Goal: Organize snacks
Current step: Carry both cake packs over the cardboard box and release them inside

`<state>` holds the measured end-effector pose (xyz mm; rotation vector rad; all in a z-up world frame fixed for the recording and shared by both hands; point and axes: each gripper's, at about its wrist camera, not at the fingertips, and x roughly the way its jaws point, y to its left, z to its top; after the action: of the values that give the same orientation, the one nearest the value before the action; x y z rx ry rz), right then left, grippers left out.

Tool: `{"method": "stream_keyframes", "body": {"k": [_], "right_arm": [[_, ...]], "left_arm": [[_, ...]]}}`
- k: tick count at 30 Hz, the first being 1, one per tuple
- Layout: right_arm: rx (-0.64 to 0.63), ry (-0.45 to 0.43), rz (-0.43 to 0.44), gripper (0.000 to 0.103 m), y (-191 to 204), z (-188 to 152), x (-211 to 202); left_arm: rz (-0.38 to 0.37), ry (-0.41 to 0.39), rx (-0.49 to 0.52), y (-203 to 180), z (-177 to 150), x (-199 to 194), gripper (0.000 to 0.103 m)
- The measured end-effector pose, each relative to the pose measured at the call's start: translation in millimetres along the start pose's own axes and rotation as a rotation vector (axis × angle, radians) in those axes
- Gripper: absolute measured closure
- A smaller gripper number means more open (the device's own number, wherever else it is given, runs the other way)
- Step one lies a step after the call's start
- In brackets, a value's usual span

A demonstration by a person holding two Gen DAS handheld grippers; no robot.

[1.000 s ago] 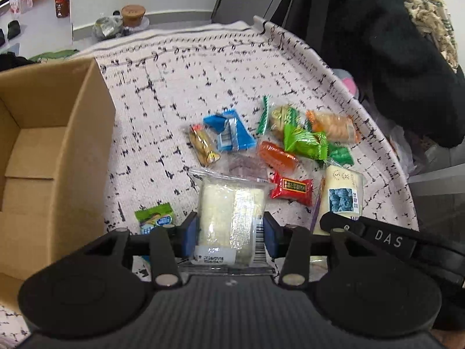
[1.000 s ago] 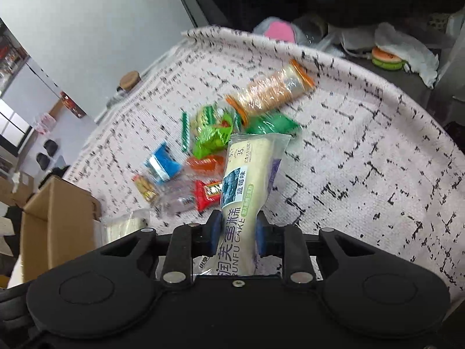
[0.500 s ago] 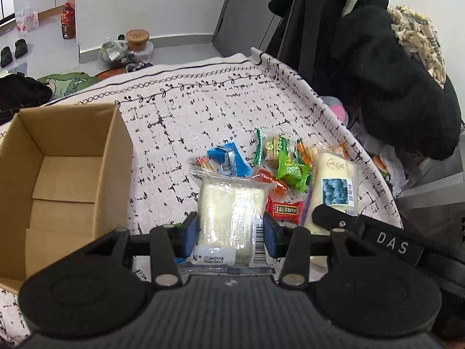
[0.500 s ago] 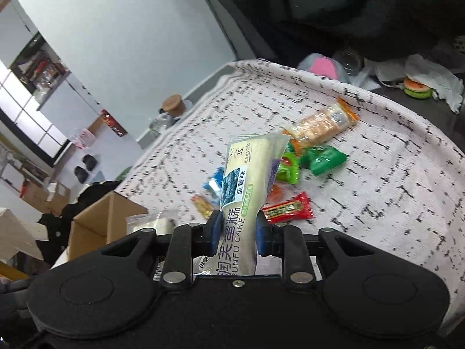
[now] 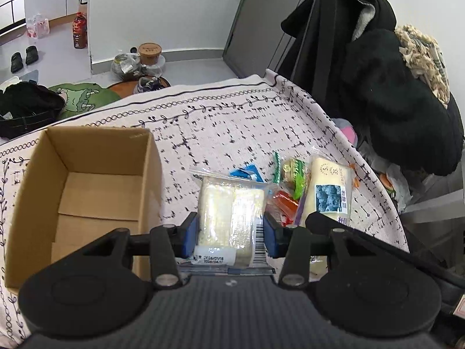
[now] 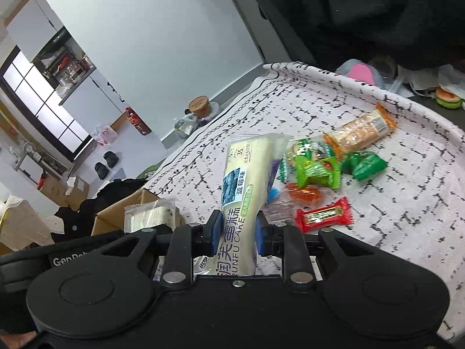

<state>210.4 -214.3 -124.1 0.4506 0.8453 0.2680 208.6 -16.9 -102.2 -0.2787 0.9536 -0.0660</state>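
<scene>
Both claws are loaded here. The left gripper has its blue pads spread fairly wide and pressed against the two sides of a clear-wrapped sandwich pack, barcode end toward the camera, held up off the tablecloth. The cardboard box sits open just left of that pack, flaps folded flat inside.

The right gripper is much narrower, jaws pinched onto the lower end of a blueberry Runfu cake, which sticks up and away from the camera. In the left wrist view the same cake shows just right of the sandwich pack.

Everything else is still loose on the cloth, right of the box: a red candy nearest the right claw, an orange one beside it, green wrappers past that, and an orange-ended cracker pack farthest out. A blue wrapper peeks out behind the sandwich pack
</scene>
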Motion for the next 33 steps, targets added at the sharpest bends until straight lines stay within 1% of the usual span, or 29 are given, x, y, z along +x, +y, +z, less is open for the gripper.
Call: {"method": "stream_keyframes", "body": {"k": [9, 19, 23, 33], "right_arm": [[-0.024, 0.009, 0.051, 0.080, 34.4, 4.3, 14.5], [-0.069, 0.038, 0.097, 0.080, 75.1, -2.6, 31.2], [-0.088, 0.050, 0.119, 0.080, 92.1, -5.6, 40.0], [-0.143, 0.080, 0.128, 0.080, 119.3, -17.1, 61.8]], "left_arm": [[-0.001, -0.028, -0.033, 29.4, 11.5, -5.8, 0.058], [0.035, -0.053, -0.068, 74.4, 24.8, -6.9, 0.058], [0.045, -0.051, -0.095, 93.2, 27.1, -4.3, 0.058], [0.064, -0.039, -0.163, 134.4, 25.6, 8.6, 0.058]]}}
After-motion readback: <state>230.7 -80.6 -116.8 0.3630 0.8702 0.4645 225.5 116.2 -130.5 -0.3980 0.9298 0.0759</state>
